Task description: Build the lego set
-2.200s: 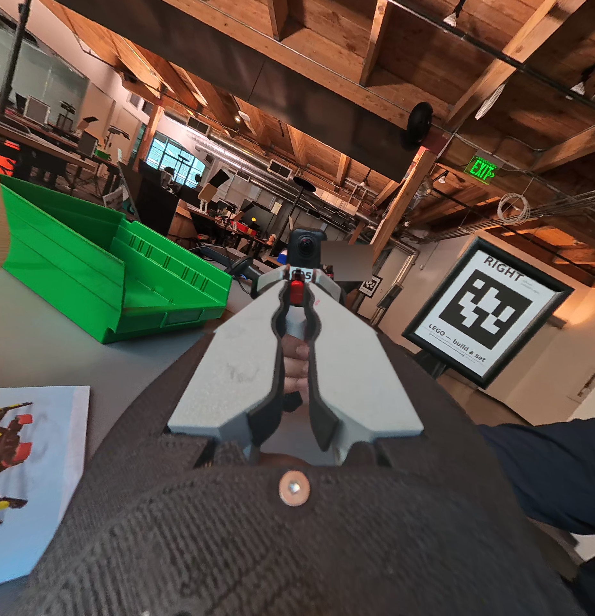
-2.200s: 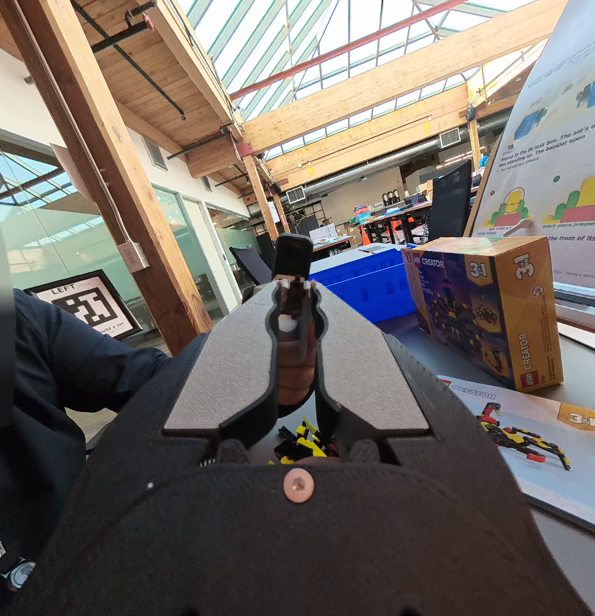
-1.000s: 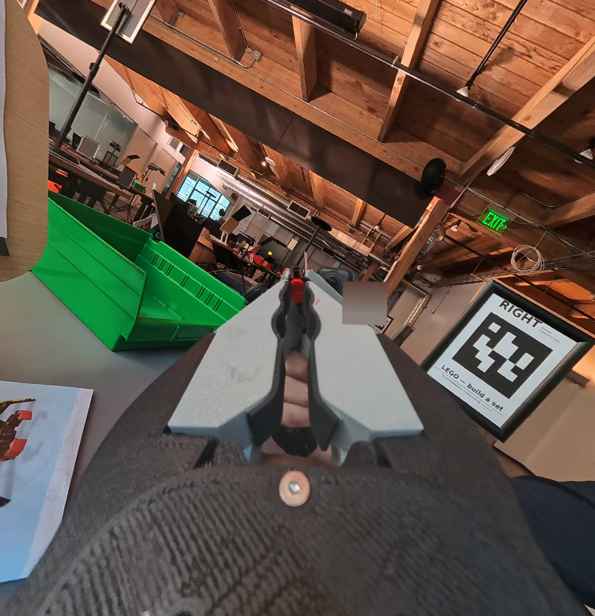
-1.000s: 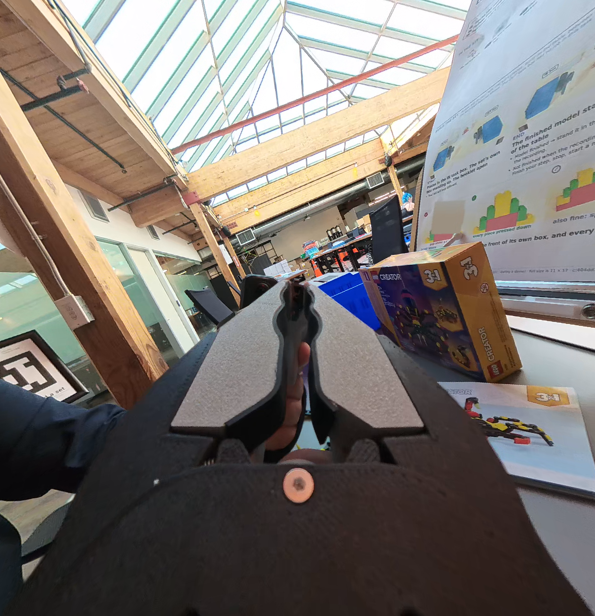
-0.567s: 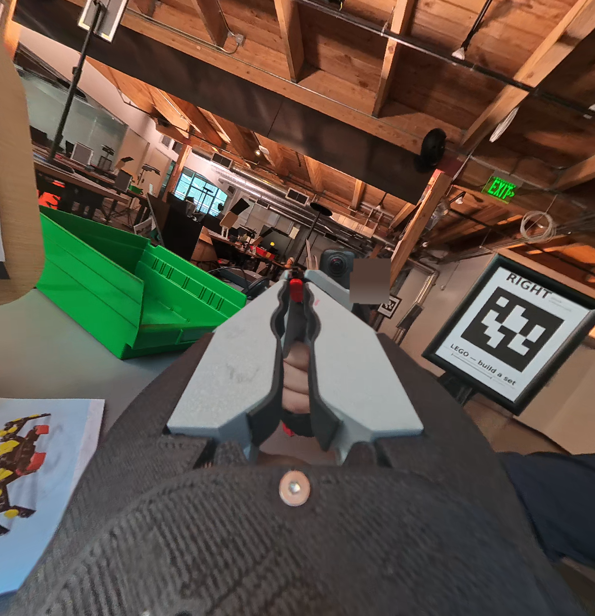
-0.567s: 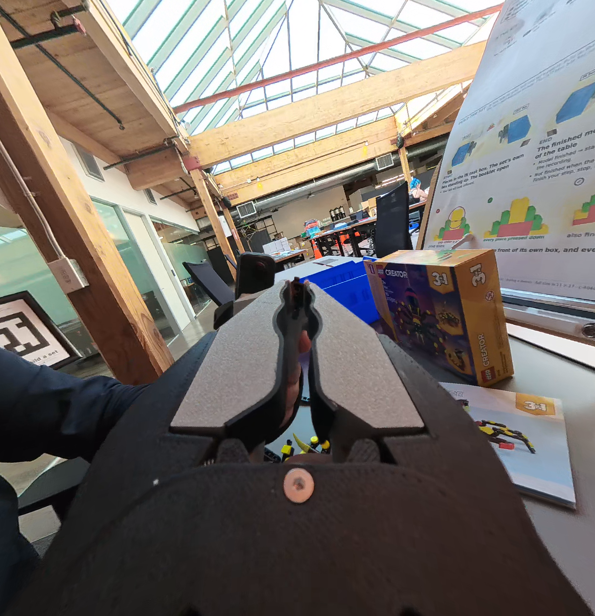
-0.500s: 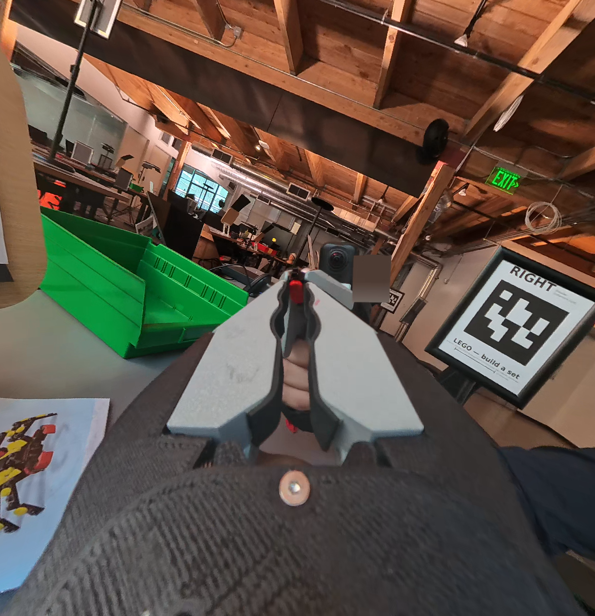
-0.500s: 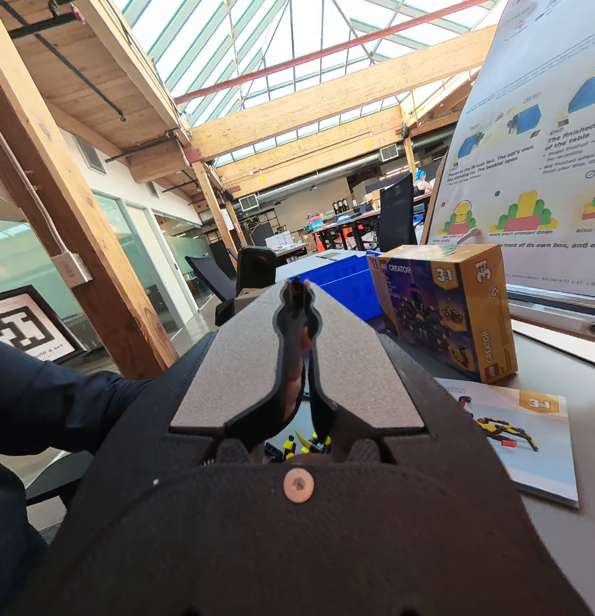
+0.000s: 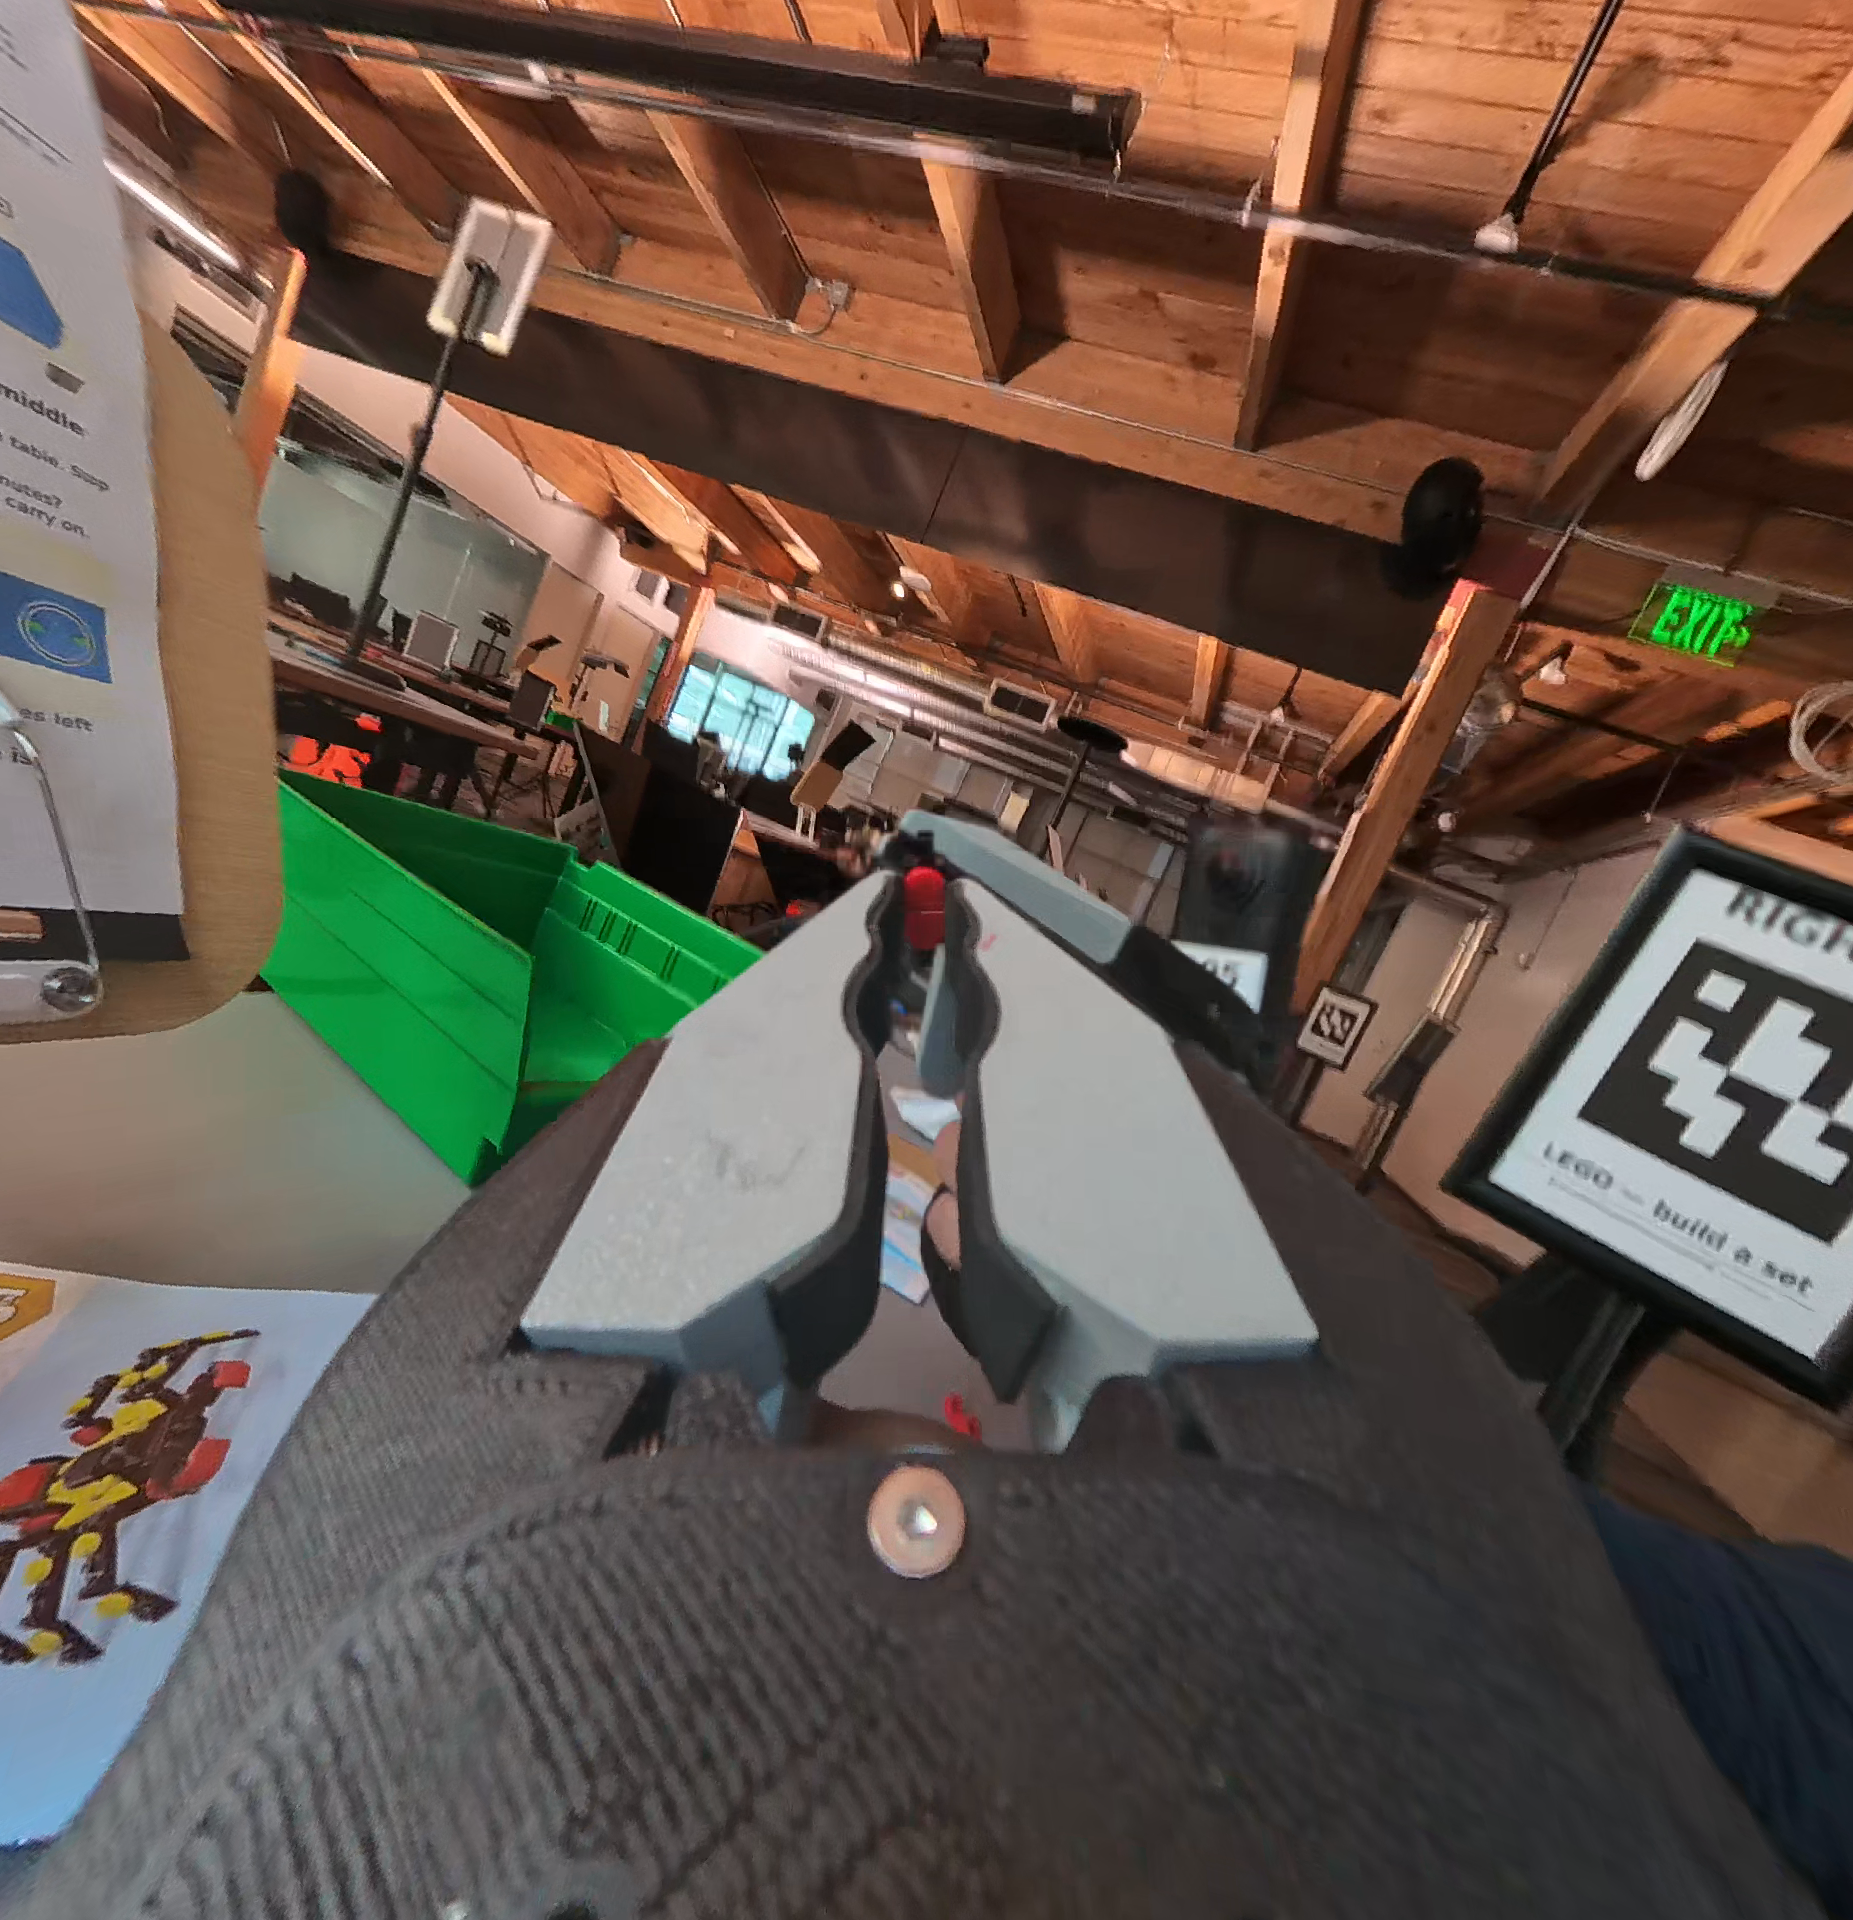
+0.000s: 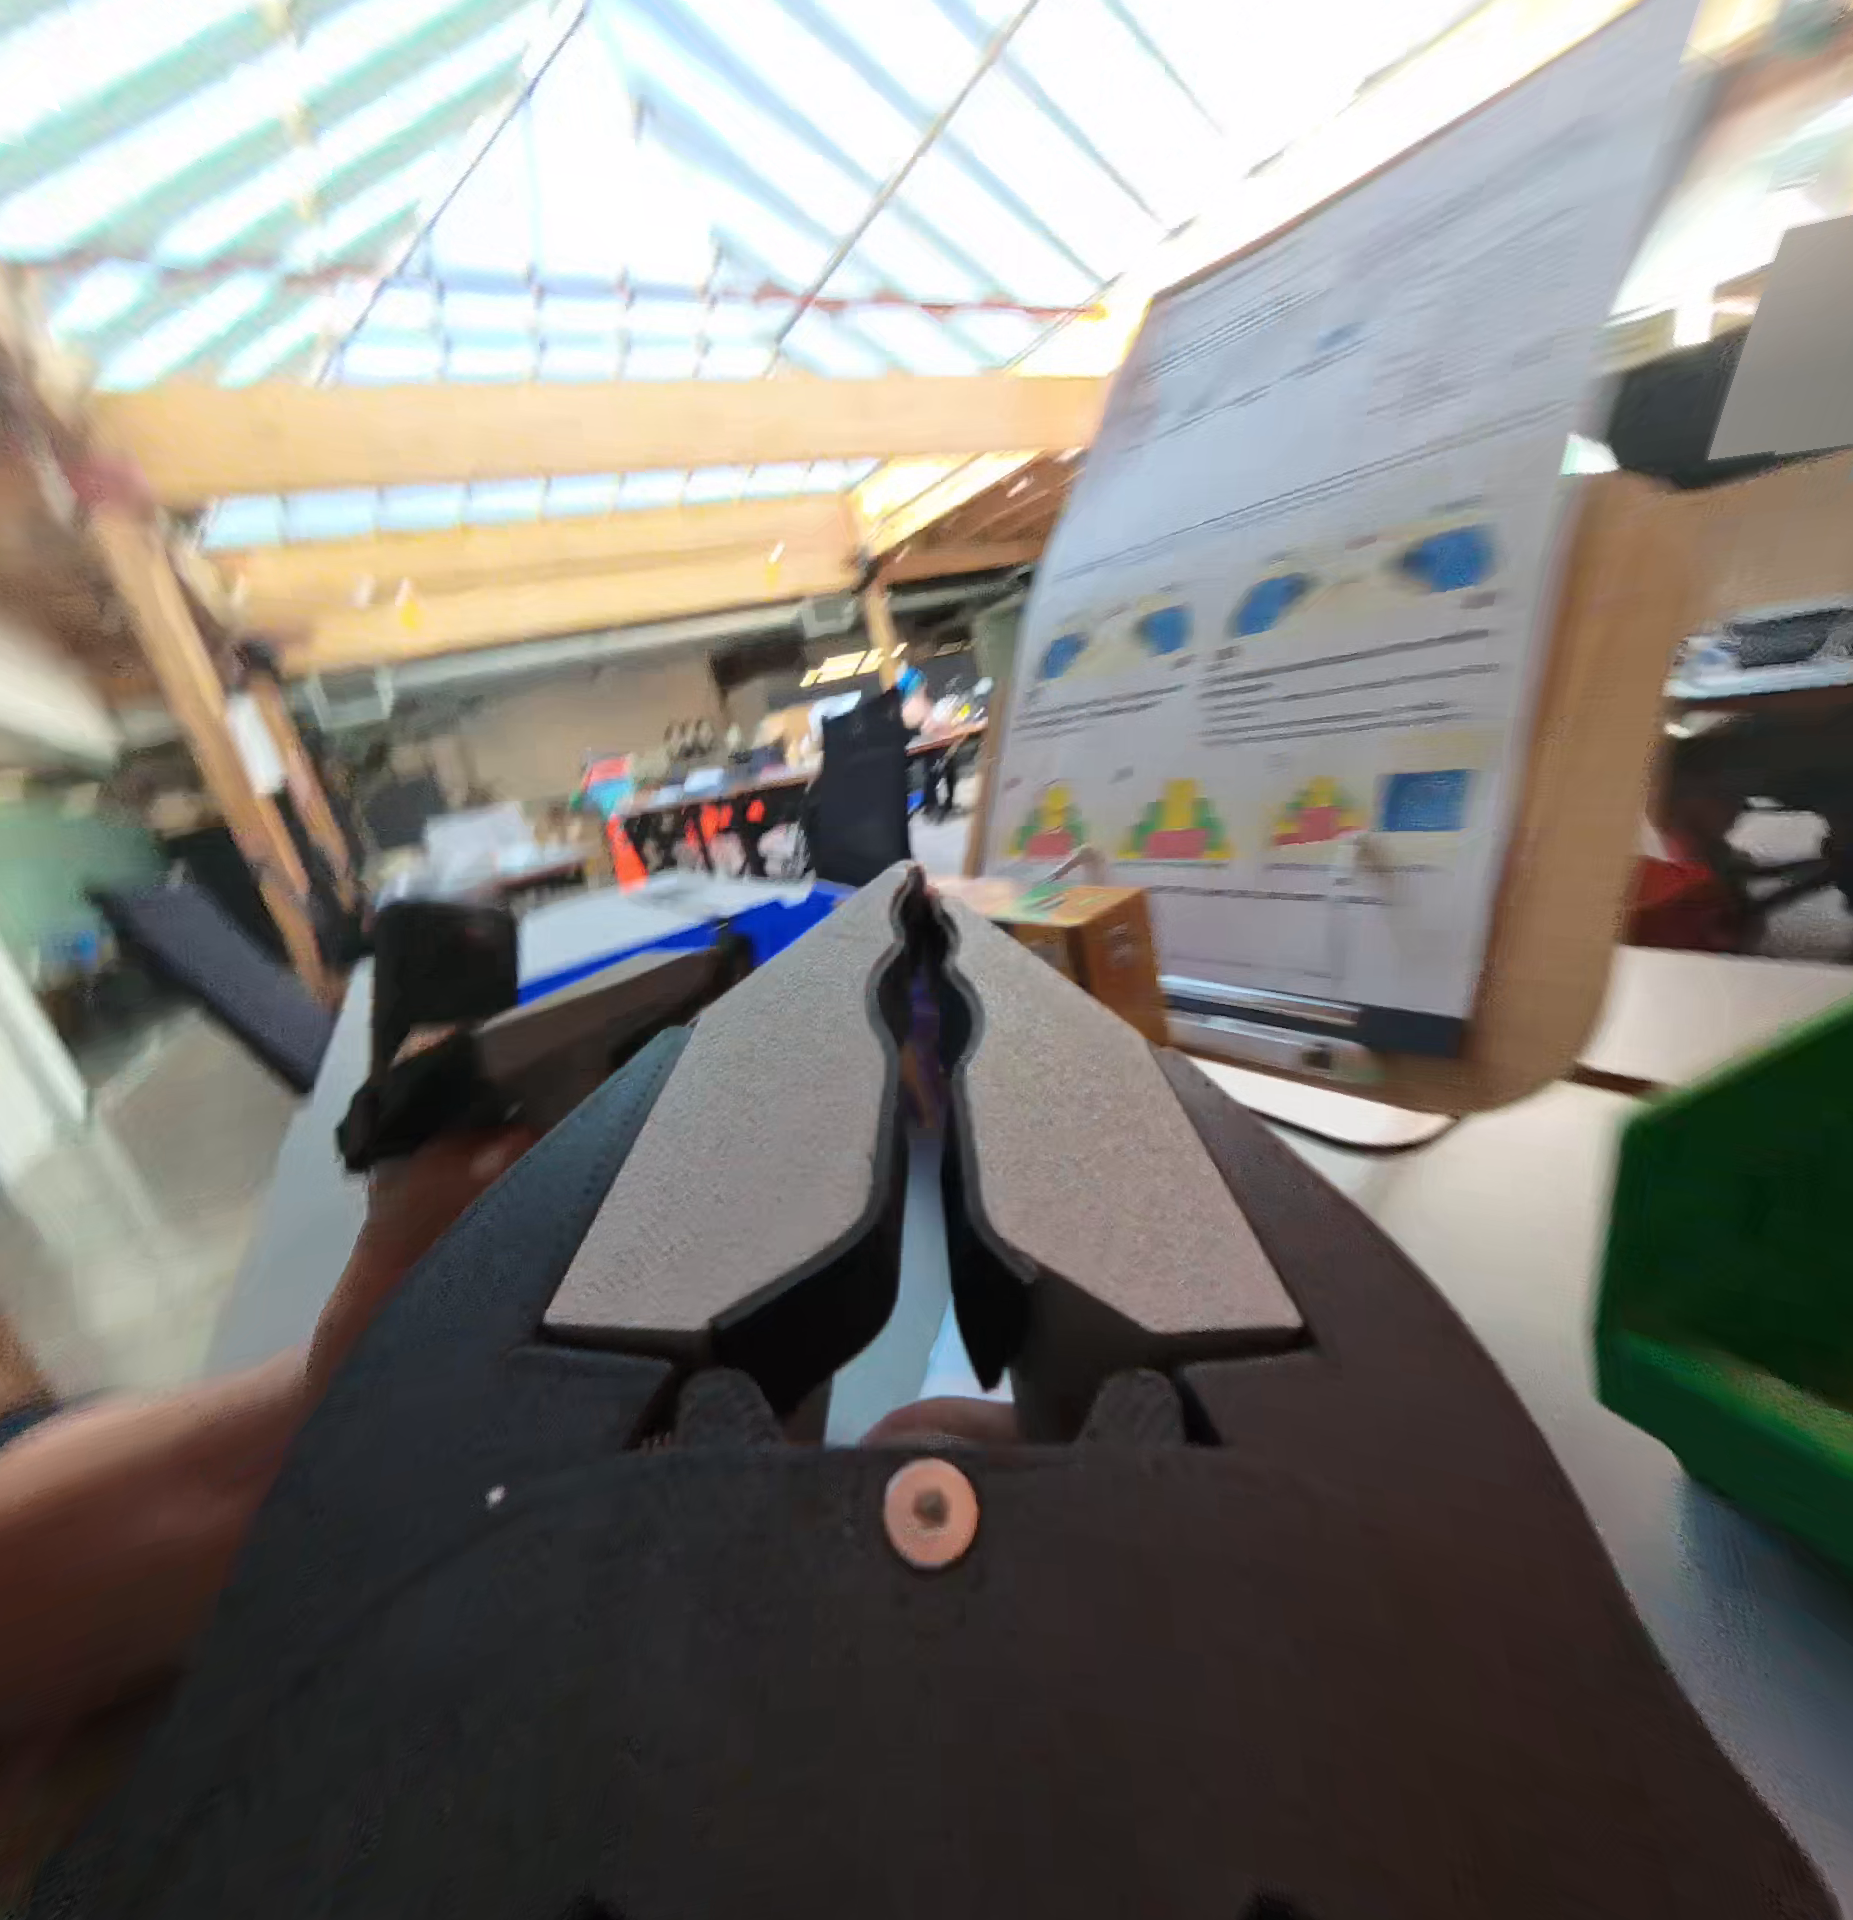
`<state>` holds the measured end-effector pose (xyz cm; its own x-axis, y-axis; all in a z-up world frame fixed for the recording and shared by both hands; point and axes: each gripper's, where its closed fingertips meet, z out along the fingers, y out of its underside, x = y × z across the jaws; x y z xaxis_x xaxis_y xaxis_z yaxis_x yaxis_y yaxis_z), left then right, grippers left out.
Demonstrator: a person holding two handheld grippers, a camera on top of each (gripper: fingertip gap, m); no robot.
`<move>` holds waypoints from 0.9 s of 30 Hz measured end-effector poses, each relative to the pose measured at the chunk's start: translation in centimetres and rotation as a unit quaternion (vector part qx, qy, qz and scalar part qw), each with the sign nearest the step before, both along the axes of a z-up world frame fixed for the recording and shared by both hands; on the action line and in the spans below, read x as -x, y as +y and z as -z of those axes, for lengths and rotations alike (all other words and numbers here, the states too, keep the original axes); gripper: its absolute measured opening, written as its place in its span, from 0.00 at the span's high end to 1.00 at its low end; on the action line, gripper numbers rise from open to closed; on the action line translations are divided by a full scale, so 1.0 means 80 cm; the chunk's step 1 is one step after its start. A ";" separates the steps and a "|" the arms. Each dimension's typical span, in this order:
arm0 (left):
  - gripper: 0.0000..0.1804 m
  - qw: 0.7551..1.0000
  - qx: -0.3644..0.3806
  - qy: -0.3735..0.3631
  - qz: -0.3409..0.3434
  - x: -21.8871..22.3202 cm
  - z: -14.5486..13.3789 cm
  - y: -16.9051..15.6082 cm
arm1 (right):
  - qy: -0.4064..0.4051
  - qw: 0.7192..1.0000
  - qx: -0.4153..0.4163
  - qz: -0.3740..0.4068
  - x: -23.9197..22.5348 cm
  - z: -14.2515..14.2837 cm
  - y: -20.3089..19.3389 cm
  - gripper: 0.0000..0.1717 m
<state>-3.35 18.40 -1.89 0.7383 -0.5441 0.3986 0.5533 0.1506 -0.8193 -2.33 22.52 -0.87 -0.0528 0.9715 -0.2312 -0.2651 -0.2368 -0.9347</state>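
The left gripper (image 9: 923, 902) jaws are clamped on a small red plastic piece (image 9: 921, 912), held clear above the grey table (image 9: 174, 1122). The right gripper (image 10: 914, 902) jaws are closed, empty.

Lettered green ceiling sign (image 9: 1691, 631), framed marker placard (image 9: 1732, 1091), instruction board (image 10: 1317, 675)

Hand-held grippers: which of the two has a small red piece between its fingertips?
The left hand-held gripper: a small red piece is pinched at its tips. The right hand-held gripper shows closed tips and nothing red.
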 end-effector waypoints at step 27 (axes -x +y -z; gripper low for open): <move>0.97 0.987 0.015 -0.027 0.160 -0.036 0.002 -0.011 | -0.013 0.967 -0.038 -0.251 -0.013 0.009 -0.068 0.93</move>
